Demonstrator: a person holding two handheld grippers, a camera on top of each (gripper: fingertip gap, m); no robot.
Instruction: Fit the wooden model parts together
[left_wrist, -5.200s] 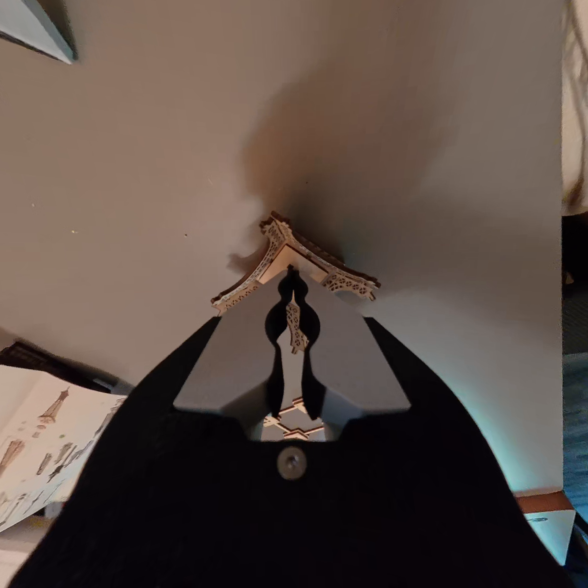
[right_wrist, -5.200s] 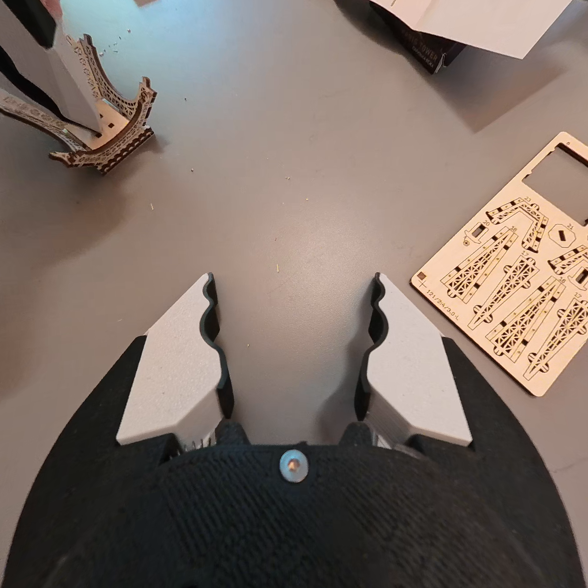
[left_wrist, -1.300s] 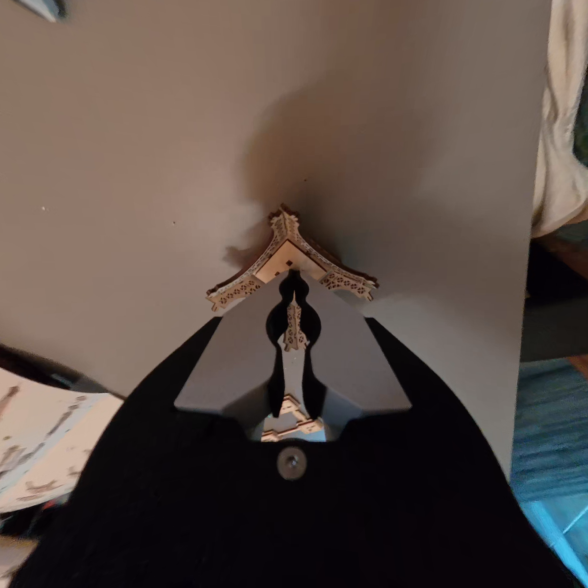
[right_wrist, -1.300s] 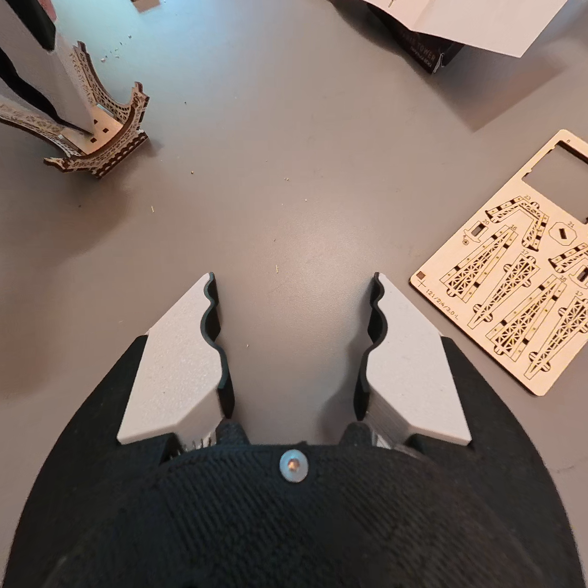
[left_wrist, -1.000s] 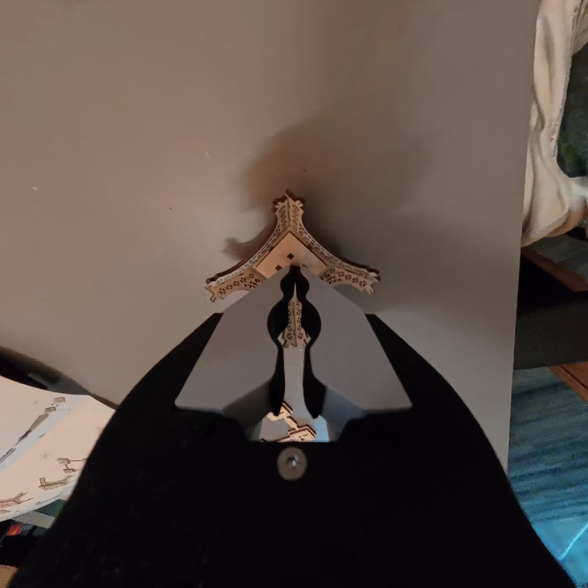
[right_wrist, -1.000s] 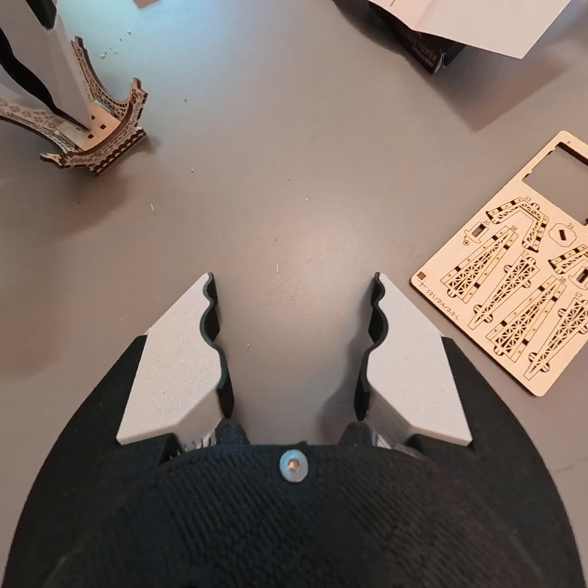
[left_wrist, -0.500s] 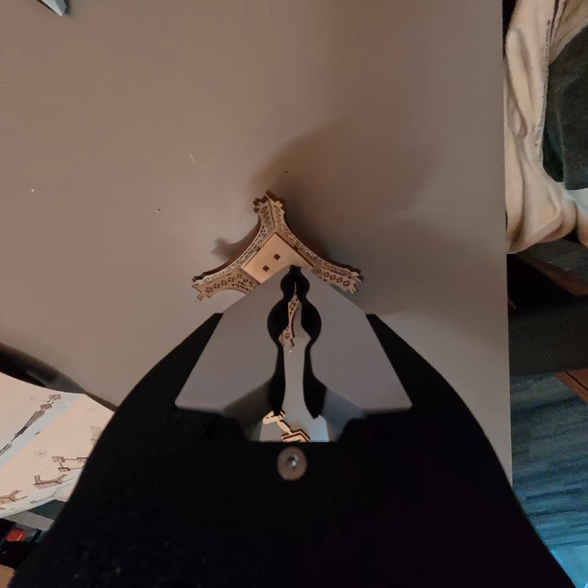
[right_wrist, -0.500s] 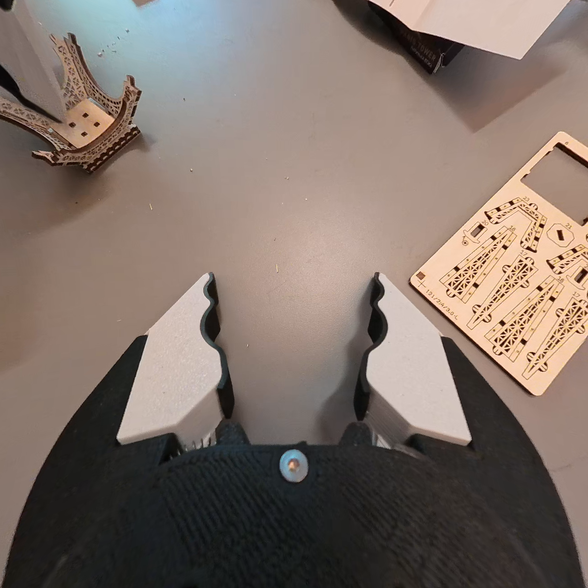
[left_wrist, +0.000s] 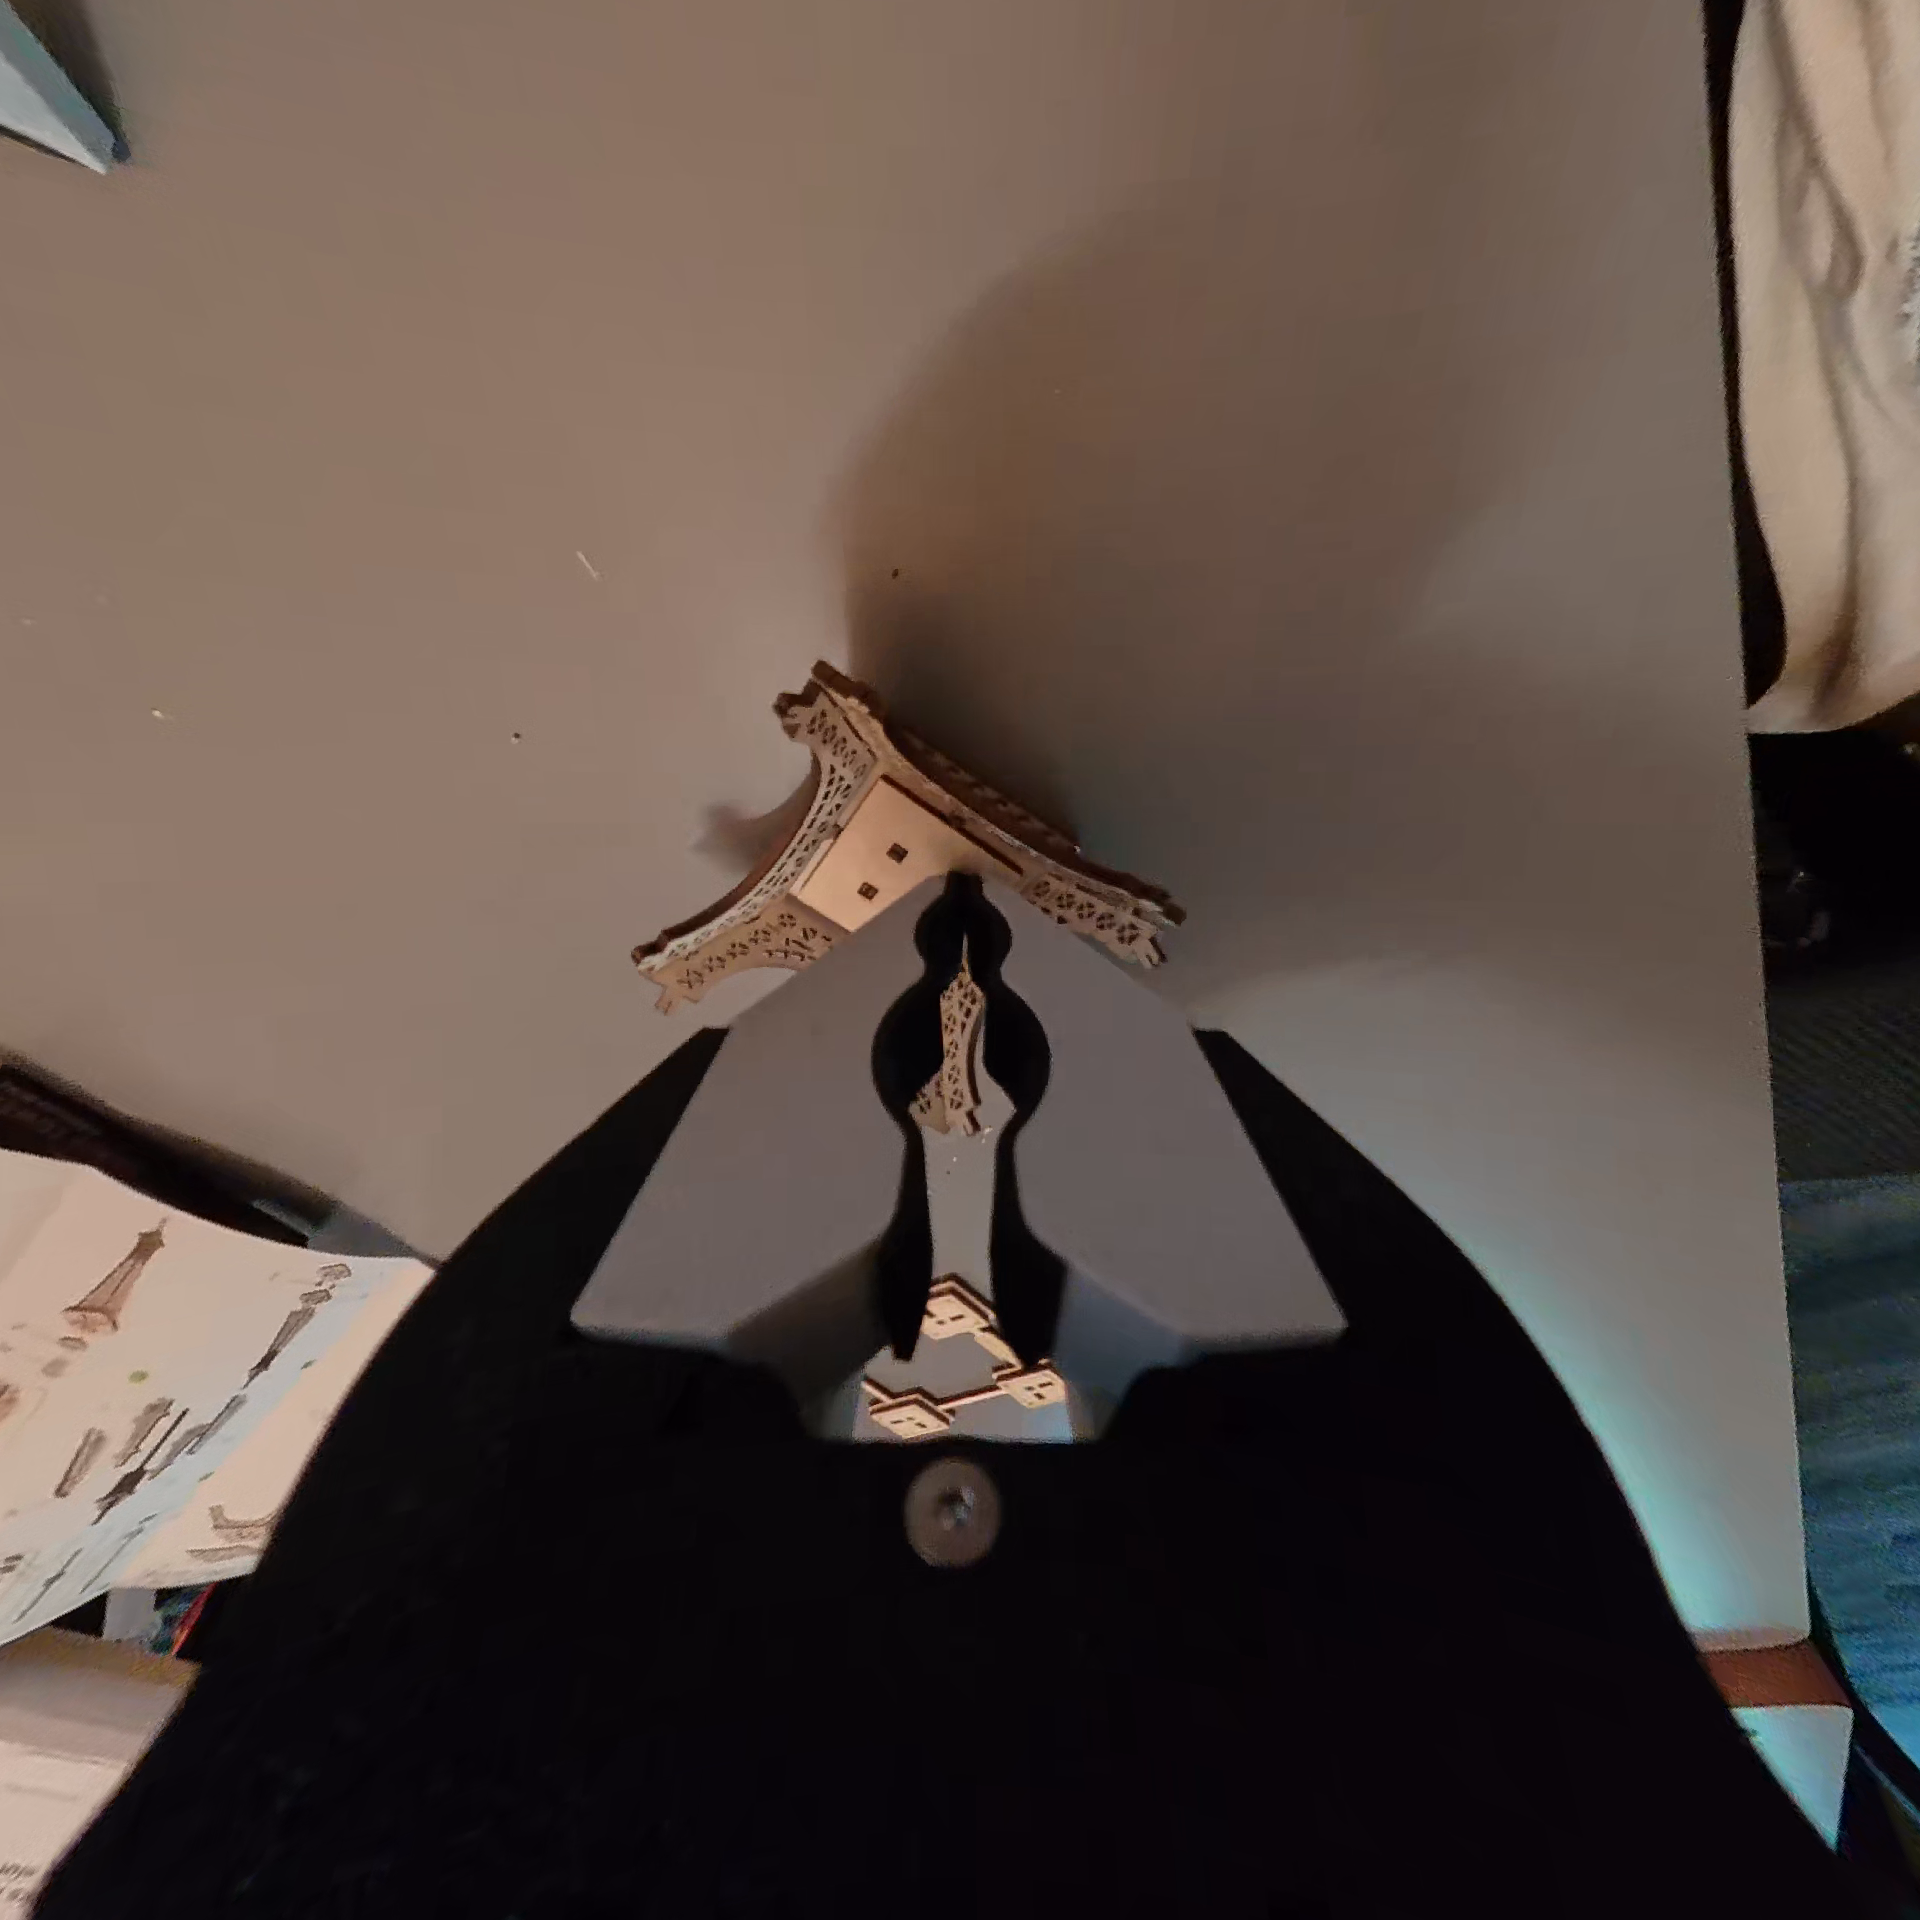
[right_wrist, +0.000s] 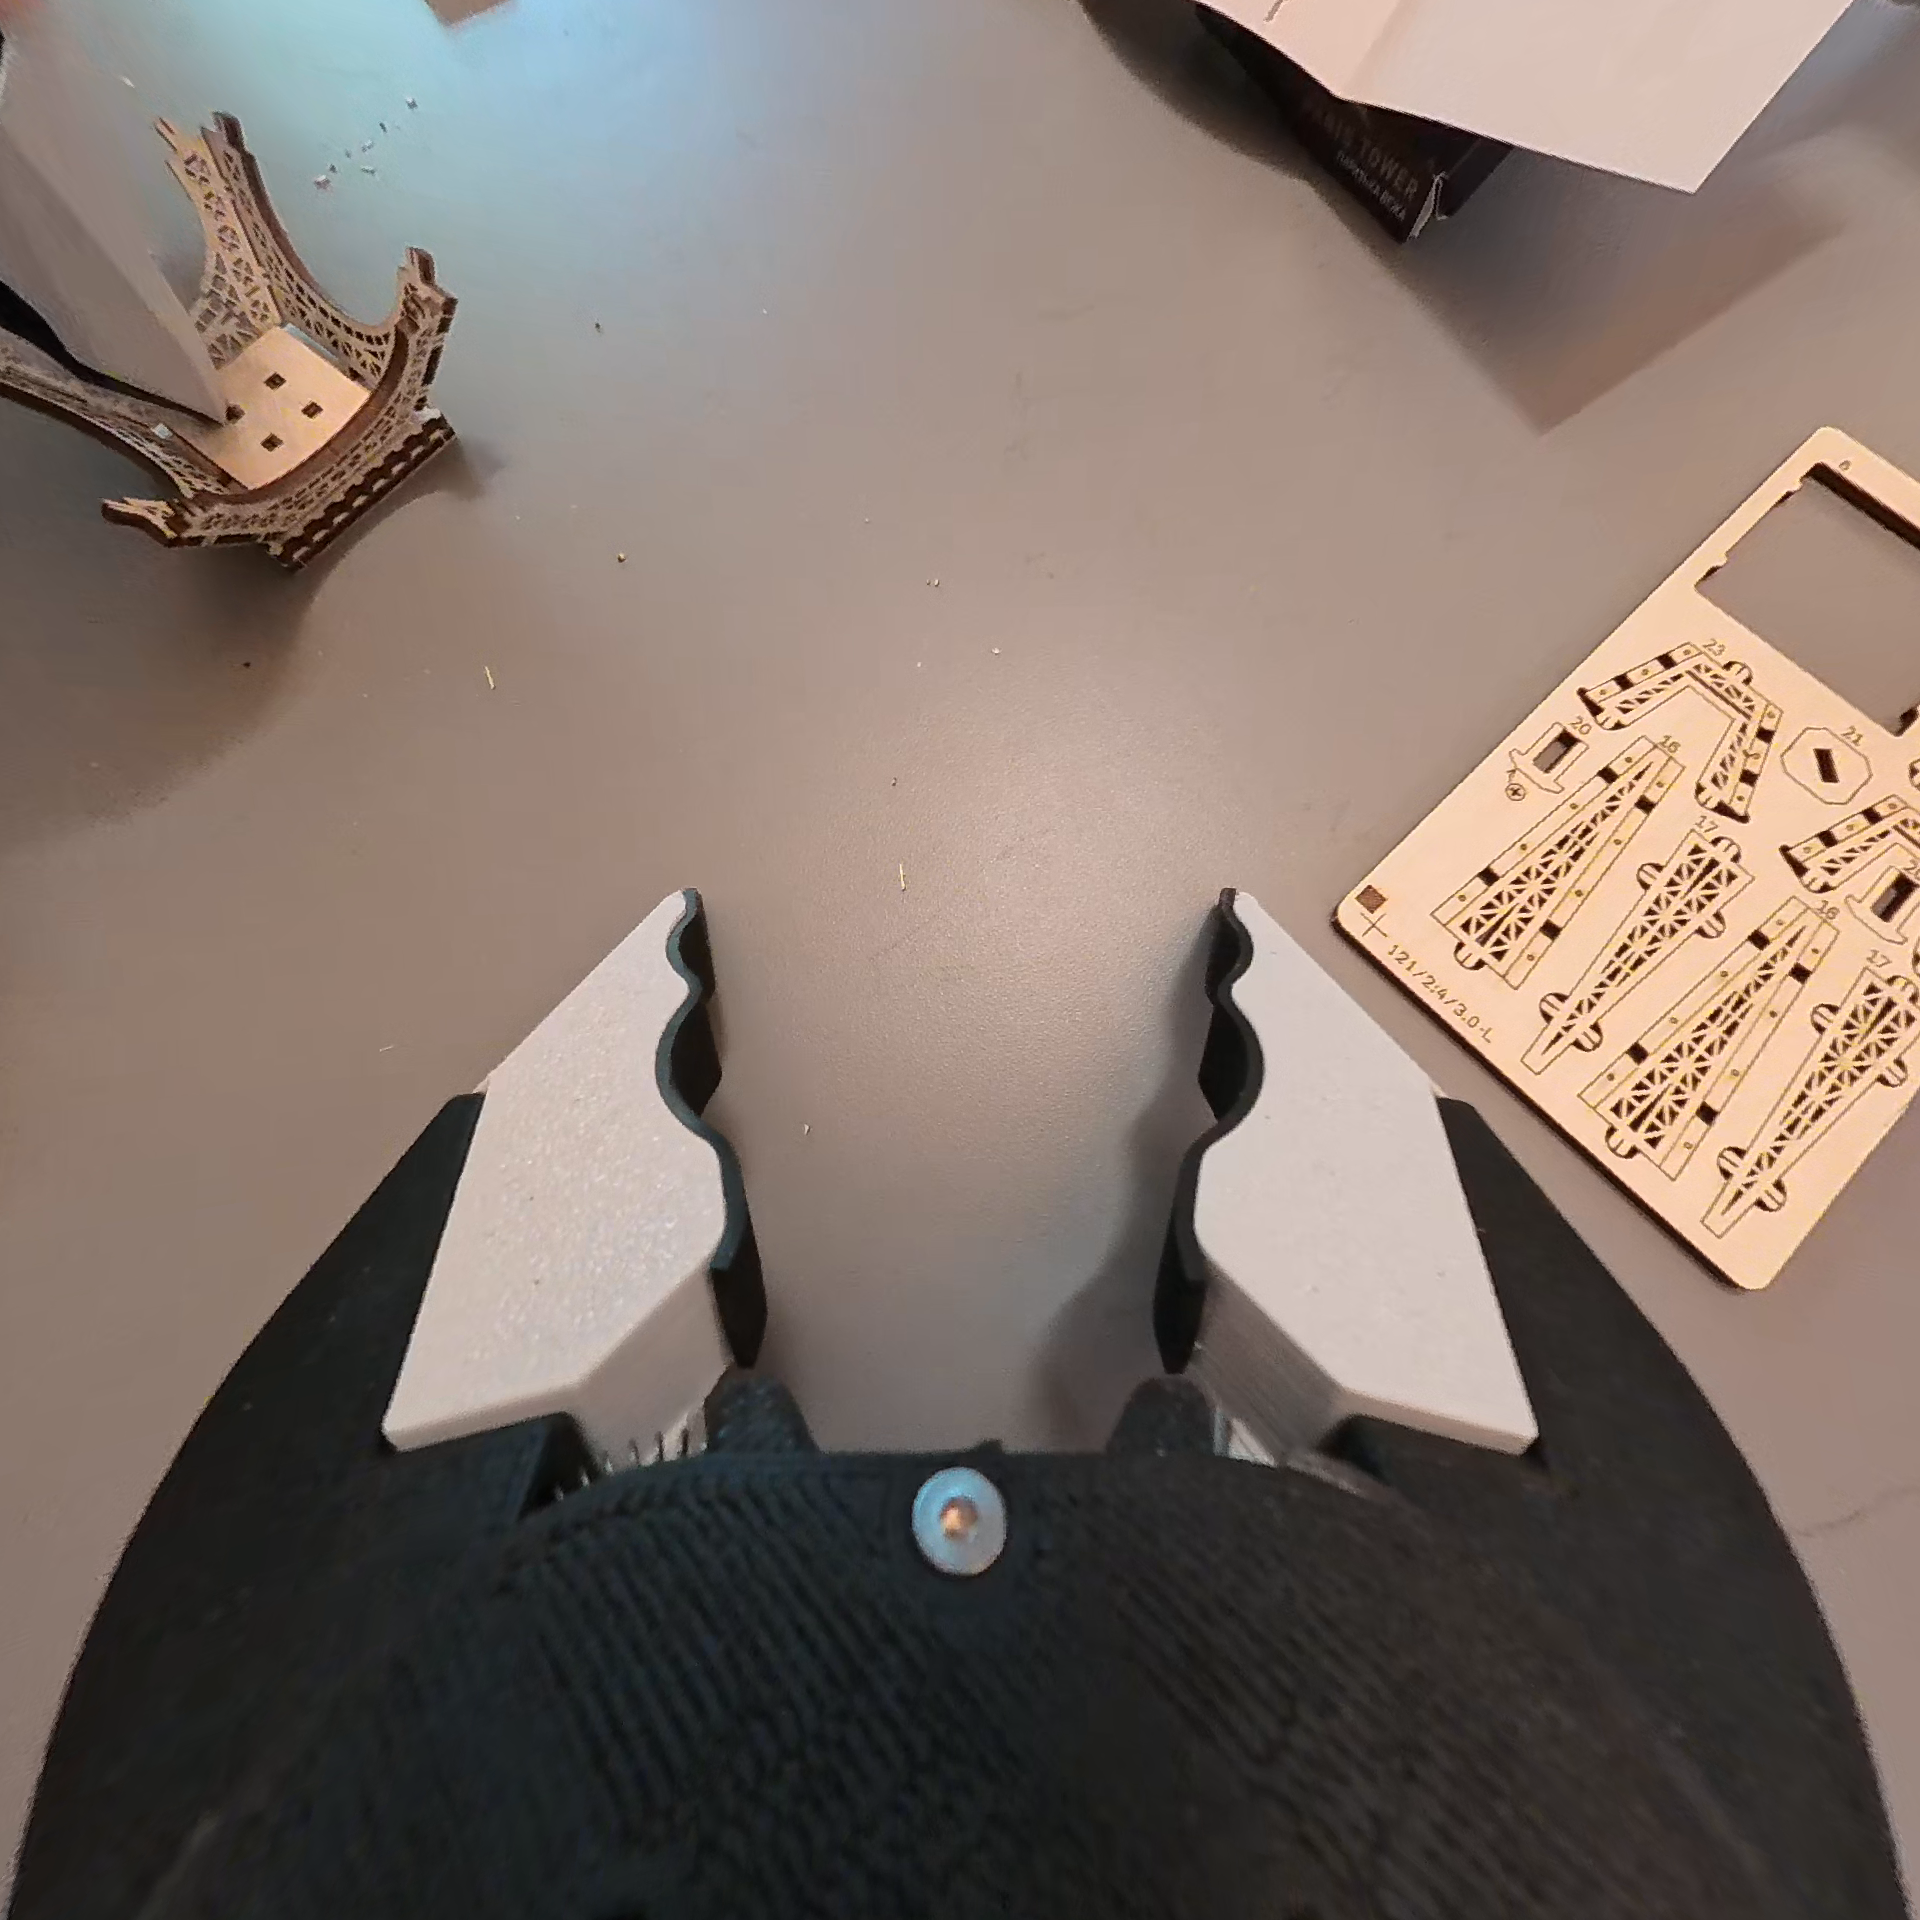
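Gripping the tower base (left_wrist: 883, 842), left gripper (left_wrist: 961, 997) nears table edge (left_wrist: 1725, 935).

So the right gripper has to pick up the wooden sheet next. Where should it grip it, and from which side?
Probably the plain corner margin nearest the right gripper, which is open. The sheet lies flat on the table, so come in low from its left and pinch that uncut border, clear of the lattice parts and the empty cut-out.
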